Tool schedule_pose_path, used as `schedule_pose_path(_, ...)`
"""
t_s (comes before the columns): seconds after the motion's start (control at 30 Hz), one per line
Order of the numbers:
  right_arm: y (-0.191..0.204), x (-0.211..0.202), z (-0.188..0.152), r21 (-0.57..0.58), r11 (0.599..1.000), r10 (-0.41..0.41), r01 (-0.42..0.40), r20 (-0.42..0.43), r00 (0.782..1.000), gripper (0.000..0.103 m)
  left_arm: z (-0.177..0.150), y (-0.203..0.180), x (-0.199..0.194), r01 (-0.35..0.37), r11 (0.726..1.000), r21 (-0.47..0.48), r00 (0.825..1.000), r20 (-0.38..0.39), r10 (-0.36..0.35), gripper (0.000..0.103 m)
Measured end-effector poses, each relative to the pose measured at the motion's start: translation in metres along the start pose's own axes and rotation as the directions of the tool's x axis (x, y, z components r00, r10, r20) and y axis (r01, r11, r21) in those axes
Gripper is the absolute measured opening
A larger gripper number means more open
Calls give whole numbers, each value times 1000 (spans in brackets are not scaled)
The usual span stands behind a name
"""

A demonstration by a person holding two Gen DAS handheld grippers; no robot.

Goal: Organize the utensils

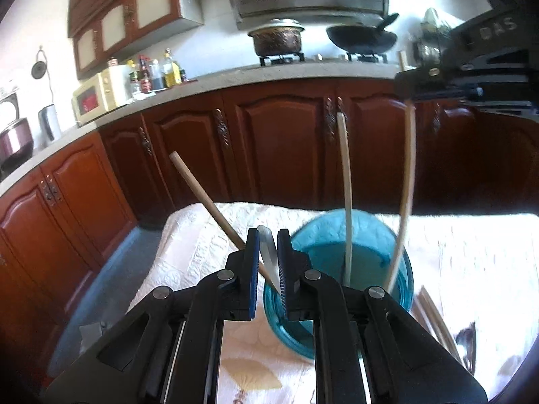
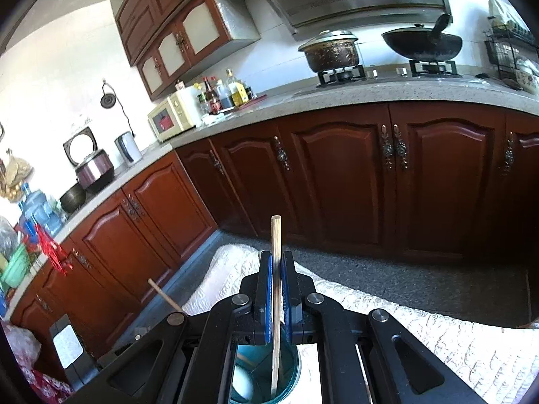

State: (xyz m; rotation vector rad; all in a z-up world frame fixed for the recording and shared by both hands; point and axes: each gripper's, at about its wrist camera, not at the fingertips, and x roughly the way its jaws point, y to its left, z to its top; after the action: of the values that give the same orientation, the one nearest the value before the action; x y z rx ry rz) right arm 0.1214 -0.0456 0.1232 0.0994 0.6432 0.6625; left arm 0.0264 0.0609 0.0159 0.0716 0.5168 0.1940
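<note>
A blue see-through cup (image 1: 350,262) stands on the white quilted cloth (image 1: 471,252). One chopstick (image 1: 347,195) stands in it, and a wooden one (image 1: 202,192) leans out to the left. My left gripper (image 1: 268,239) is at the cup's near-left rim. A white spoon handle (image 1: 269,252) lies slanted between its slightly parted jaws, and the pads do not clamp it. My right gripper (image 2: 276,269) is shut on another chopstick (image 2: 276,252), whose lower end hangs inside the cup (image 2: 286,363). In the left wrist view the right gripper (image 1: 409,96) shows at top right, above the cup.
Loose chopsticks (image 1: 434,320) lie on the cloth right of the cup, beside a dark object (image 1: 466,340). Beyond the table's far edge are a strip of floor (image 2: 404,279) and brown cabinets (image 2: 337,175) under a counter holding a stove, pots and a microwave.
</note>
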Motion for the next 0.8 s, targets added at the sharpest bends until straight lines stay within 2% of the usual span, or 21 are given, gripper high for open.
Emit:
schedule_pose_path(0.1, 0, 12, -7, -2, 1000, -6, 6, -43, 999, 5, -3, -1, 1, 50, 999, 18, 997, -51, -49, 9)
schedule_pose_path(0.23, -2, 29, -17, 3, 1000, -15, 16, -107, 994, 5, -5, 1, 0, 67, 998, 17, 995, -76, -66, 11)
schedule_pose_path(0.27, -2, 31, -20, 1, 1000, -20, 21, -117, 993, 5, -4, 4, -1, 82, 997, 2, 993, -83, -81, 14)
schedule_pose_path(0.3, -1, 34, -22, -5, 1000, -19, 19, -129, 991, 5, -4, 6, -2, 91, 996, -10, 992, -88, -92, 22)
schedule_pose_path(0.37, -2, 37, -26, -8, 1000, -19, 18, -151, 988, 5, -3, 9, -4, 109, 994, -27, 990, -92, -111, 29)
schedule_pose_path(0.43, -3, 36, -29, -5, 999, -36, 36, -160, 986, 6, -1, 13, -8, 115, 993, -38, 989, -87, -118, 30)
schedule_pose_path(0.47, -5, 35, -30, 3, 999, -35, 36, -161, 986, 11, 1, 14, -10, 117, 992, -42, 989, -86, -120, 32)
schedule_pose_path(0.57, -8, 26, -32, 29, 999, -33, 38, -153, 988, 34, 3, 22, -17, 129, 989, -74, 987, -84, -135, 38)
schedule_pose_path(0.8, -9, 4, -43, 45, 997, -54, 61, -147, 988, 34, 13, 38, -37, 148, 980, -132, 986, -53, -156, 50)
